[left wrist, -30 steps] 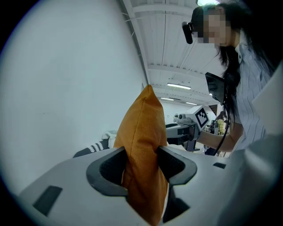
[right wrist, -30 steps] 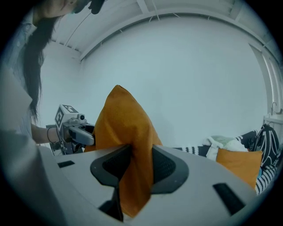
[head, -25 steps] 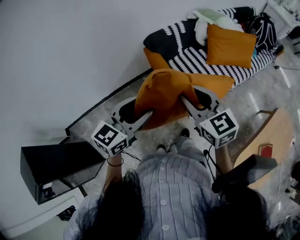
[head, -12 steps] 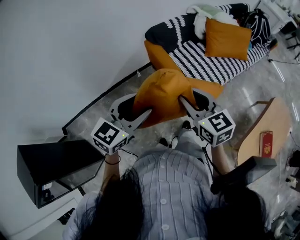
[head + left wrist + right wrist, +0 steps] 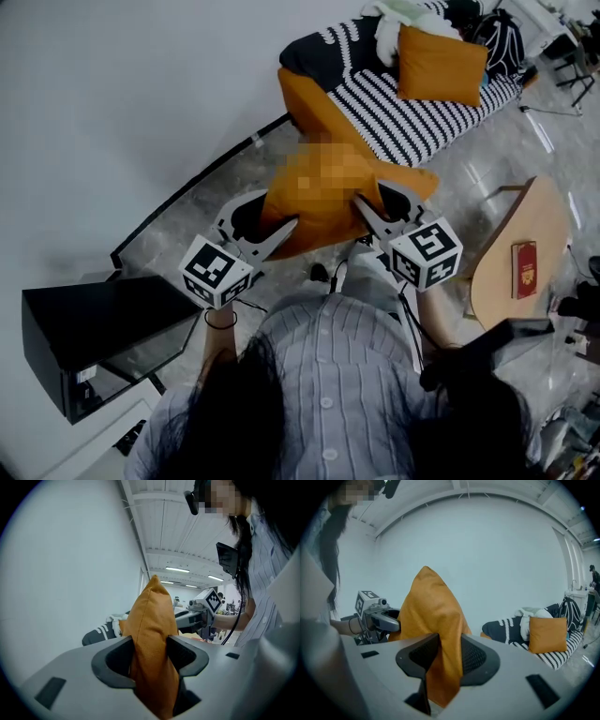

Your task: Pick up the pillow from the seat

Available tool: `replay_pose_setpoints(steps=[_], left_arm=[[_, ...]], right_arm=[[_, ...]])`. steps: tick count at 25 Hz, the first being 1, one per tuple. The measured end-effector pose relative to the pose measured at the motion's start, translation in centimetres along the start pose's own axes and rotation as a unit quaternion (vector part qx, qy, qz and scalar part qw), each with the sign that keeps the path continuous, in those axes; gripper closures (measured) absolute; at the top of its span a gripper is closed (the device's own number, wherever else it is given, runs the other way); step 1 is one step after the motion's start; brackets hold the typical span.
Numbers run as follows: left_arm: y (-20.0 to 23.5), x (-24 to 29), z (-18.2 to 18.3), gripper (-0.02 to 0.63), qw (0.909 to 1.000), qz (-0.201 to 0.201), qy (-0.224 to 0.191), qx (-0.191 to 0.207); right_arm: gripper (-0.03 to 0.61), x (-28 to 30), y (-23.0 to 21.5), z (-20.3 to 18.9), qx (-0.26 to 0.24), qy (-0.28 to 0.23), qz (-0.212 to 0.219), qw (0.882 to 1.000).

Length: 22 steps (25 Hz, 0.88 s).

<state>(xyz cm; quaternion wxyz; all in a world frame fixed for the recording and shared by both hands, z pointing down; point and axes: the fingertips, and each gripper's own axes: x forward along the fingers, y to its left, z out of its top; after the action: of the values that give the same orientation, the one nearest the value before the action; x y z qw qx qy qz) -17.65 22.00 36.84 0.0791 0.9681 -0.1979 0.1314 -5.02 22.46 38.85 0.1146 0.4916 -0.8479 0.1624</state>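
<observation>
The left hand-held gripper (image 5: 151,653) is clamped on one edge of the pillow (image 5: 152,616), with thick fabric bunched between its jaws. The right hand-held gripper (image 5: 447,656) pinches a thinner fold at the opposite edge. The pillow hangs between them in front of the person, clear of the striped seat (image 5: 412,117), which lies toward 1 o'clock in the head view and carries a second orange cushion (image 5: 441,64). To do this well, hold both grips firm and raise evenly; the thin right-hand fold looks likeliest to slip.

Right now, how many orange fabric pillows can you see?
2: one orange pillow gripped by left tongs and right tongs; second pillow on the black-and-white striped sofa. More may be hidden.
</observation>
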Motion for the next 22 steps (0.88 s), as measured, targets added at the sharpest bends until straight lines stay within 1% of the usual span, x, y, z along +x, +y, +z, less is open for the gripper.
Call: replay_pose_setpoints(steps=[6, 13, 22], left_arm=[[-1.4, -1.2, -0.4, 0.377, 0.9998, -0.012, -0.003, 0.013], [-3.2, -2.0, -1.3, 0.377, 0.9997, -0.018, -0.011, 0.012], [-4.2, -2.8, -1.5, 0.377, 0.9997, -0.018, -0.006, 0.016]], right_arm=[[0.433, -1.5, 1.5, -0.8, 0.003, 0.000, -0.013, 1.000], [0.433, -3.1, 2.7, -1.9, 0.001, -0.001, -0.027, 1.000], [0.434, -3.8, 3.5, -2.4, 0.003, 0.003, -0.030, 1.000]])
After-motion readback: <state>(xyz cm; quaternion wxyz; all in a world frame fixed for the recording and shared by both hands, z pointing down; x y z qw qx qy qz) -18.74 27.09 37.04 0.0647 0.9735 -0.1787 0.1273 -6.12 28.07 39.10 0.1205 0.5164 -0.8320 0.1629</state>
